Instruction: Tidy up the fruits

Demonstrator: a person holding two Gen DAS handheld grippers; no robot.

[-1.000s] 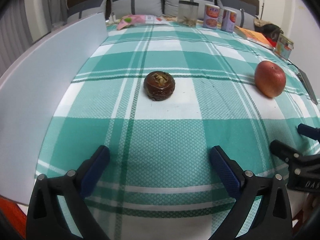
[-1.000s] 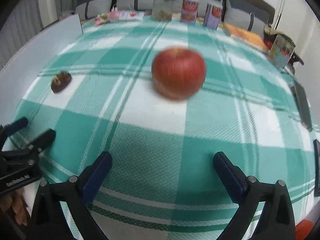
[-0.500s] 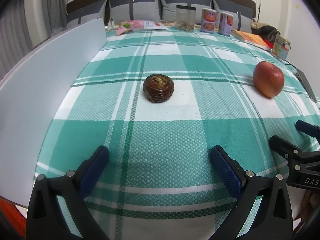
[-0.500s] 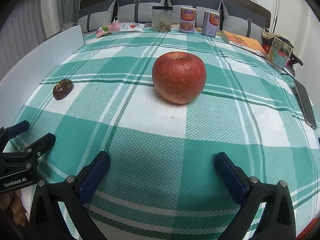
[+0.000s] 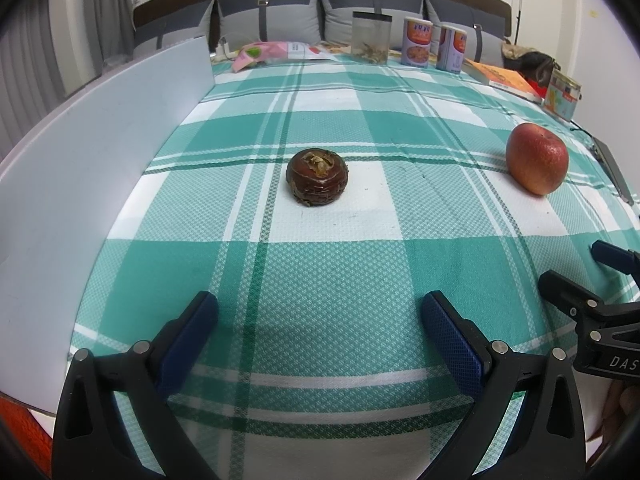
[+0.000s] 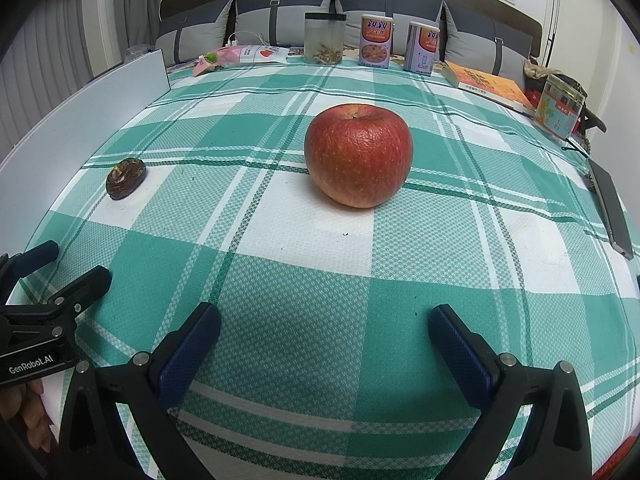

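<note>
A dark brown round fruit (image 5: 317, 177) with a dried crown sits on a white square of the green plaid cloth, straight ahead of my left gripper (image 5: 320, 312), which is open and empty. A red apple (image 6: 358, 155) stands upright ahead of my right gripper (image 6: 325, 322), also open and empty. The apple (image 5: 537, 158) shows at the right in the left wrist view, and the brown fruit (image 6: 125, 178) at the left in the right wrist view. Each gripper appears at the other view's edge: right gripper (image 5: 580, 272), left gripper (image 6: 60, 268).
A white board (image 5: 92, 168) stands along the table's left side. At the far edge are a clear jar (image 6: 324, 38), two cans (image 6: 375, 41), a pink packet (image 6: 240, 56), a book (image 6: 488, 84) and a tin (image 6: 560, 106). A dark flat device (image 6: 610, 206) lies at the right edge.
Both views have tilted up a little and steadied, so the apple is sharp now. The fruits have not moved and both grippers stay open.
</note>
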